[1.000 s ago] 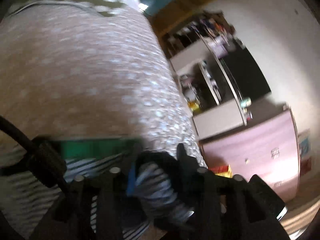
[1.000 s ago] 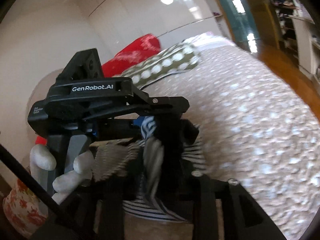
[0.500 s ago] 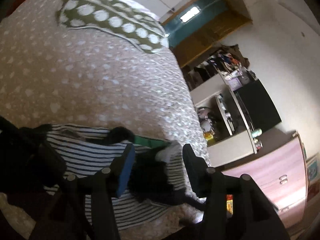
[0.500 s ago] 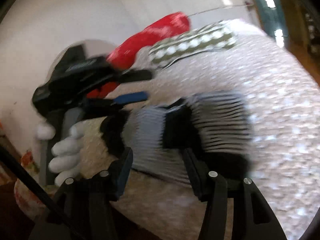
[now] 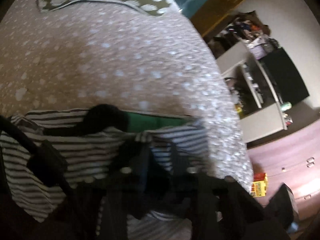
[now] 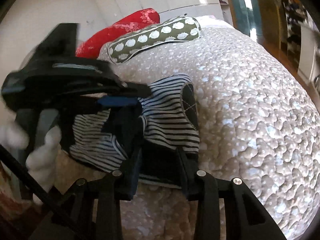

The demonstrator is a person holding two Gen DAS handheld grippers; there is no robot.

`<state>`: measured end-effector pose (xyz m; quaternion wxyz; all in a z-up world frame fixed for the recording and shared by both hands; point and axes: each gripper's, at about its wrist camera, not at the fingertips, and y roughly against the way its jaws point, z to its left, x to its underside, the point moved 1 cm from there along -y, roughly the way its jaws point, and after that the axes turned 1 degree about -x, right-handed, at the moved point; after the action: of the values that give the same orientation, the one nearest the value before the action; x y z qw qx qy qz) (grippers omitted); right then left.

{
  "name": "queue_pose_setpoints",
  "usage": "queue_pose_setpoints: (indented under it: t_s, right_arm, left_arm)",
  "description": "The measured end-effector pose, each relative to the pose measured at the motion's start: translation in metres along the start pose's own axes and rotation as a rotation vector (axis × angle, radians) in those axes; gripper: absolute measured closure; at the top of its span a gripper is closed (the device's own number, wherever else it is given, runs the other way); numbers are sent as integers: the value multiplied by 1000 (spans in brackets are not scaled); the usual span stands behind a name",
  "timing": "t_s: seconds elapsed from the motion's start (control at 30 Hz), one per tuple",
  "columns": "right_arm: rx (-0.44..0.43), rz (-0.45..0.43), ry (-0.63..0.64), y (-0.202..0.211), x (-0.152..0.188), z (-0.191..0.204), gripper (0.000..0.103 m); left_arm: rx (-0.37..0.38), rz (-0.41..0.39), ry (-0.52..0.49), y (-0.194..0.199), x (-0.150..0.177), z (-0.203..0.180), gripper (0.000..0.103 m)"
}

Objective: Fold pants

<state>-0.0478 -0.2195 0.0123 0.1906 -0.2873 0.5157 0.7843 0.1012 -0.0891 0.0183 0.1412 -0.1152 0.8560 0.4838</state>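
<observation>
The striped pants (image 6: 170,118) lie bunched near the front edge of the bed, with a dark patch (image 6: 189,100) and a green strip (image 5: 158,121) showing. In the left wrist view the pants (image 5: 80,152) spread across the lower left. My left gripper (image 5: 160,160) has its fingers narrowed around a fold of striped cloth. It also shows in the right wrist view (image 6: 124,98), at the pants' left side. My right gripper (image 6: 158,160) is open, its fingers (image 6: 130,172) resting over the near edge of the pants.
The bed (image 6: 250,110) has a beige spotted quilt. A green spotted pillow (image 6: 156,38) and a red pillow (image 6: 124,32) lie at the far end. Shelves and a black unit (image 5: 280,76) and a pink cabinet (image 5: 290,160) stand to the right of the bed.
Both grippers let the lifted pants down onto the bed and opened. The left gripper has since narrowed on a fold of the cloth; the right stays open over the near edge.
</observation>
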Motion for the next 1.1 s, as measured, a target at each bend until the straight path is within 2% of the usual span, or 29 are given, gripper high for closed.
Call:
queue_pose_setpoints:
  t_s: [0.2, 0.3, 0.37, 0.43, 0.53, 0.57, 0.67, 0.73, 0.87, 1.03, 1.1]
  right_arm:
    - [-13, -7, 15, -3, 6, -3, 66]
    - [-17, -3, 7, 3, 6, -2, 66]
    - [-43, -12, -41, 15, -1, -5, 66]
    - [-68, -64, -84, 31, -11, -10, 66]
    - [-63, -94, -93, 40, -34, -14, 66]
    - [-51, -87, -87, 37, -42, -14, 66]
    - [-53, -32, -61, 13, -63, -12, 66]
    - [-49, 30, -52, -8, -69, -10, 71]
    - [31, 145, -31, -57, -69, -16, 78]
    - [51, 108, -46, -35, -68, -12, 77]
    - [56, 90, -46, -22, -69, -9, 74]
  left_arm:
    - [74, -2, 61, 7, -5, 9, 88]
    - [105, -54, 61, 34, 0, 6, 80]
    - [100, -110, 41, 57, 7, 2, 73]
    - [97, -141, 11, 69, 16, -3, 71]
    - [47, -134, -51, 63, 28, -13, 71]
    - [3, -112, -68, 52, 33, -14, 71]
    - [-57, -32, -38, 23, 47, -5, 71]
    - [-76, -43, -42, 18, 52, -4, 71]
    - [-93, -55, -67, 22, 55, -6, 71]
    - [-11, -58, -25, 43, 55, 4, 71]
    - [31, -106, -17, 68, 60, 12, 65]
